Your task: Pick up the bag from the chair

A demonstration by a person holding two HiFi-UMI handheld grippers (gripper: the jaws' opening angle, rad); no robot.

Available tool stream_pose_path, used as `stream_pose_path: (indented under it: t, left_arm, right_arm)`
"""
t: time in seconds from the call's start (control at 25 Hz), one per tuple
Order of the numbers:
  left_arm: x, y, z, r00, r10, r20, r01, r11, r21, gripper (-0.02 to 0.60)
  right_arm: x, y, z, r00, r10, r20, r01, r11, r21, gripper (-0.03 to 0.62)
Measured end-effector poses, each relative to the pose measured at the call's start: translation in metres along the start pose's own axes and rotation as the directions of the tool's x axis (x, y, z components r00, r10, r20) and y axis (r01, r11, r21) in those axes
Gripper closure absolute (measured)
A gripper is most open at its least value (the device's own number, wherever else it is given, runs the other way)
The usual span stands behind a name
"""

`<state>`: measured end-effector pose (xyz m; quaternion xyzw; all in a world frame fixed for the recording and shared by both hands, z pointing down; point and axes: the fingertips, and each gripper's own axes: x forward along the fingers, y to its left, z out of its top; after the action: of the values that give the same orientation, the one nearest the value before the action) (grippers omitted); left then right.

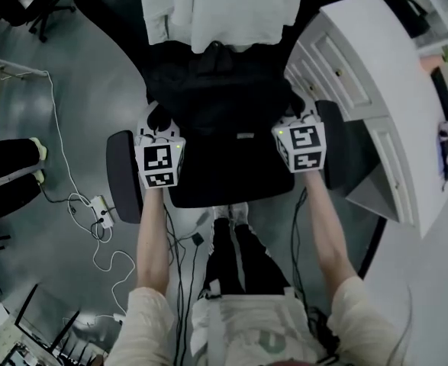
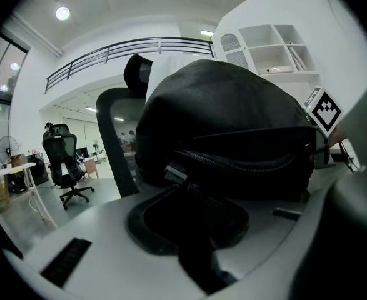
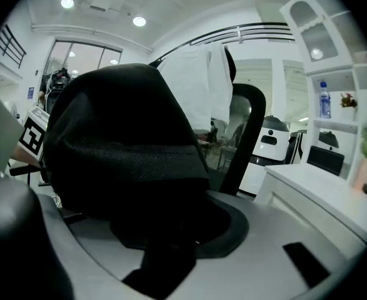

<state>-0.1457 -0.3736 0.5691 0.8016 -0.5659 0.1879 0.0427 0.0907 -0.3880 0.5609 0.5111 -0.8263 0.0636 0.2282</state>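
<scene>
A black soft bag point(image 1: 216, 90) lies on the seat of a black office chair point(image 1: 231, 181). My left gripper point(image 1: 156, 124) is at the bag's left end and my right gripper point(image 1: 294, 117) at its right end, both pressed against it. The left gripper view is filled by the bag point(image 2: 227, 124), and a dark fold of it runs down into the left gripper point(image 2: 196, 255), which looks shut on it. From the other side, black fabric of the bag point(image 3: 120, 142) drops into the right gripper point(image 3: 164, 261) the same way. The fingertips are hidden by the fabric.
A white garment point(image 1: 224, 6) hangs over the chair's backrest. Black armrests point(image 1: 123, 175) point(image 1: 334, 143) flank the seat just outside my grippers. A white cabinet desk point(image 1: 376, 75) stands close on the right. Cables and a power strip point(image 1: 101, 208) lie on the floor at the left.
</scene>
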Motion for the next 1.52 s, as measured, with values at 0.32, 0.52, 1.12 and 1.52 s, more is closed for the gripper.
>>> stream_pose_path:
  t: [0.32, 0.52, 1.12, 1.52]
  left_arm:
    - [-0.044, 0.017, 0.092, 0.995, 0.030, 0.095, -0.032, 0.999, 0.028, 0.527]
    - [-0.081, 0.022, 0.154, 0.986, 0.058, 0.155, -0.065, 0.997, 0.043, 0.528]
    - [-0.233, 0.007, 0.285, 0.932, 0.170, 0.319, -0.199, 0.978, 0.061, 0.528]
    - [-0.302, -0.024, 0.302, 0.912, 0.187, 0.365, -0.229, 0.971, 0.073, 0.528]
  right_arm:
    - [-0.052, -0.005, 0.089, 0.995, -0.033, 0.090, 0.035, 0.999, -0.018, 0.462]
    - [-0.094, -0.008, 0.146, 0.986, -0.056, 0.159, 0.059, 0.998, -0.019, 0.462]
    - [-0.254, 0.017, 0.263, 0.919, -0.101, 0.381, 0.136, 0.989, -0.066, 0.462]
    - [-0.326, 0.030, 0.266, 0.879, -0.105, 0.465, 0.157, 0.985, -0.074, 0.461]
